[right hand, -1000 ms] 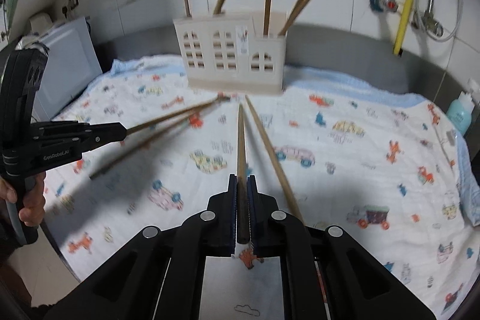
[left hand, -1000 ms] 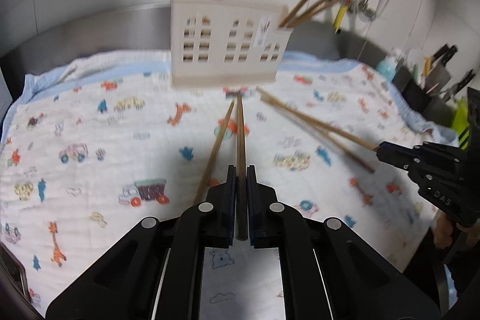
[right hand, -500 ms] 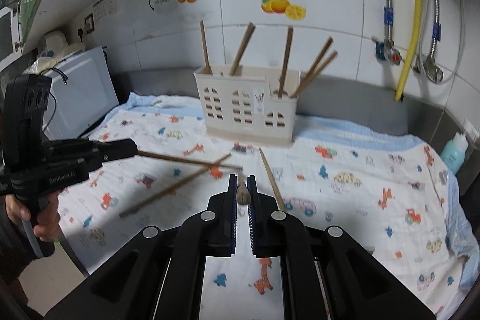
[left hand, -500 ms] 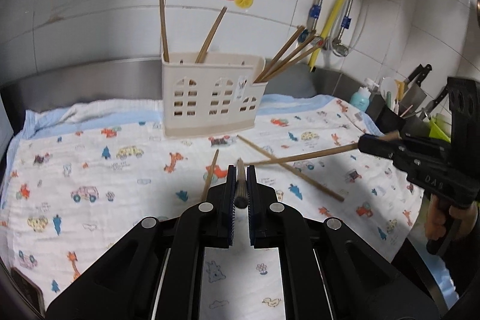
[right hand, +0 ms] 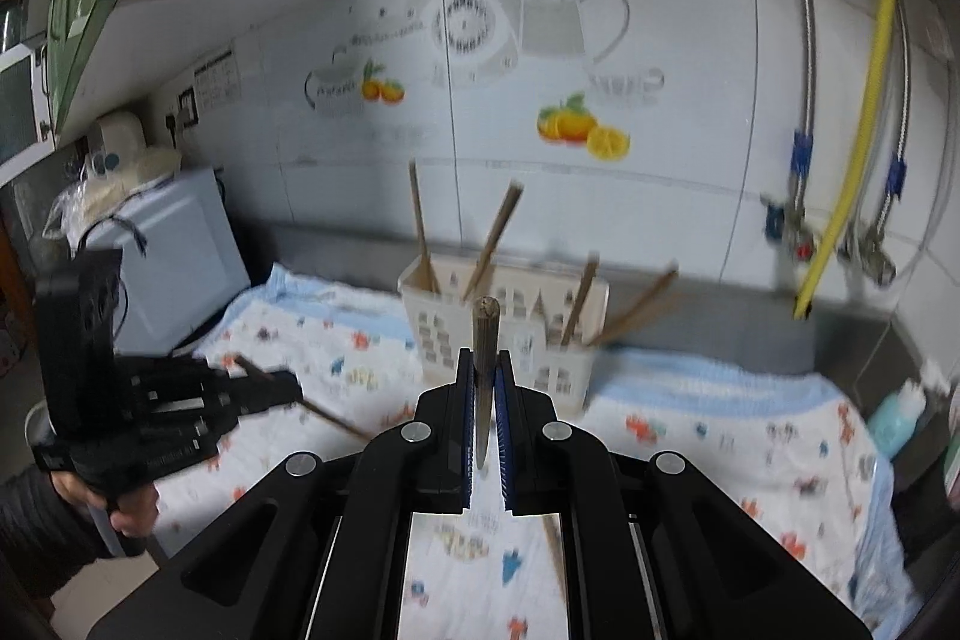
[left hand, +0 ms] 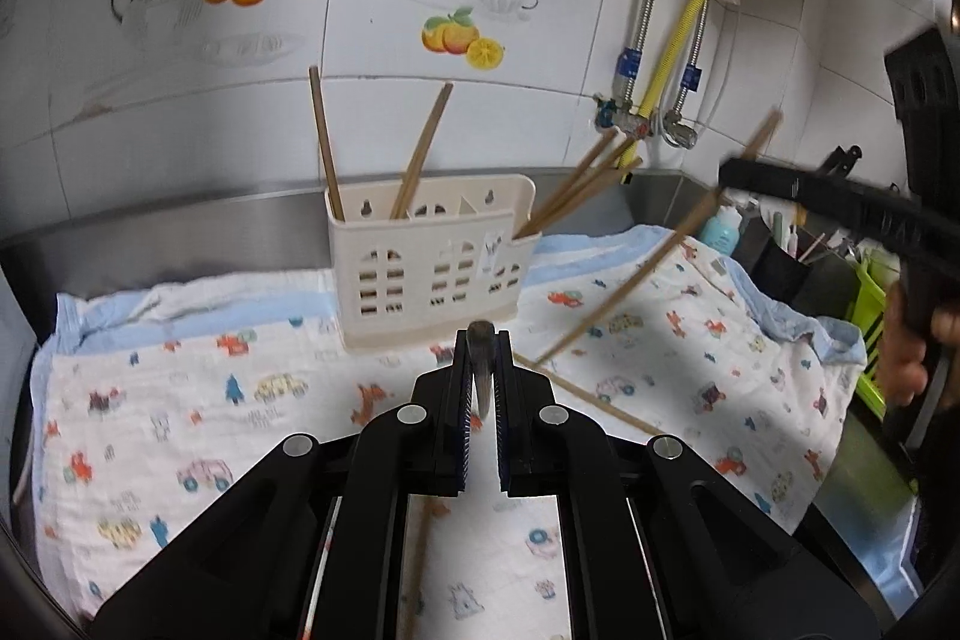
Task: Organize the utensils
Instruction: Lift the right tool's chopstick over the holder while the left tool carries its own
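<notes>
A cream utensil holder [left hand: 429, 265] stands at the back of the cloth and holds several wooden chopsticks; it also shows in the right wrist view [right hand: 510, 334]. My left gripper [left hand: 481, 346] is shut on a chopstick [left hand: 482, 367] that points end-on at the camera, lifted in front of the holder. My right gripper [right hand: 485, 367] is shut on another chopstick [right hand: 485, 340], raised and tilted. That chopstick [left hand: 648, 268] and the right gripper [left hand: 798, 196] show at the right of the left wrist view. Loose chopsticks [left hand: 576, 391] lie on the cloth.
A patterned baby cloth [left hand: 180, 400] covers the steel counter. A tiled wall with pipes and a yellow hose [left hand: 684, 22] stands behind. A microwave [right hand: 174, 250] sits at the left, a teal bottle [left hand: 723, 229] and a knife block [left hand: 804, 256] at the right.
Both grippers have lifted their chopsticks off the cloth and tilted them up. The holder now sits lower in both views.
</notes>
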`<state>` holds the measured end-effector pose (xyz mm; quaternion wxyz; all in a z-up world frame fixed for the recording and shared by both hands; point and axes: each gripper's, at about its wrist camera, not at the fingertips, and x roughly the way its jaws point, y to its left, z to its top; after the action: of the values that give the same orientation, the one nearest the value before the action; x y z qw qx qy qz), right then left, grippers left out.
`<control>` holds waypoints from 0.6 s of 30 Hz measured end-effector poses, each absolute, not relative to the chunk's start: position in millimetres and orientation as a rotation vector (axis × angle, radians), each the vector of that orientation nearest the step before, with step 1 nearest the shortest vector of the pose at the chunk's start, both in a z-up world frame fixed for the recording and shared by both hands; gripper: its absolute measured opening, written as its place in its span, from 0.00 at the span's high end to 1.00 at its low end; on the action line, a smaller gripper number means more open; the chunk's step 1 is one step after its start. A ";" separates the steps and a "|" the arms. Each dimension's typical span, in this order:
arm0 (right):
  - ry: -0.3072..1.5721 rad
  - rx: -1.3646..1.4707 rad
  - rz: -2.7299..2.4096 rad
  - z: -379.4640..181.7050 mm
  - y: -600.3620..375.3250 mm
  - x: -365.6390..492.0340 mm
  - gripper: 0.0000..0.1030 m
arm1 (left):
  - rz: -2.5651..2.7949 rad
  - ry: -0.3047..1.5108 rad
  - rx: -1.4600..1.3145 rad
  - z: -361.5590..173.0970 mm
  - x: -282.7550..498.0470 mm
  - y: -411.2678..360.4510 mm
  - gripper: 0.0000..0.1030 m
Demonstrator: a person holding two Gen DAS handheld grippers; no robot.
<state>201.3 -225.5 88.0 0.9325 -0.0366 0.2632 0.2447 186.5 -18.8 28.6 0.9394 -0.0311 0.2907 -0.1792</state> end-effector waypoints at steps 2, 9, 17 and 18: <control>0.519 -0.079 0.499 103.2 -222.9 211.3 0.94 | -0.362 0.585 -0.050 35.9 193.8 -18.6 0.95; 0.459 -0.100 0.484 148.3 -213.3 241.8 0.94 | -0.359 0.542 -0.012 67.1 215.3 -18.9 0.95; 0.450 -0.118 0.417 159.8 -212.3 279.8 0.94 | -0.323 0.418 0.026 127.9 238.5 -21.0 0.95; 0.458 -0.122 0.409 157.4 -212.3 285.1 0.94 | -0.311 0.401 0.033 135.6 241.7 -21.6 0.95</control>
<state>285.1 -212.3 157.4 0.9514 -0.0598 0.2253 0.2014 241.7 -21.6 135.6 0.9678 0.0164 0.1983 -0.1539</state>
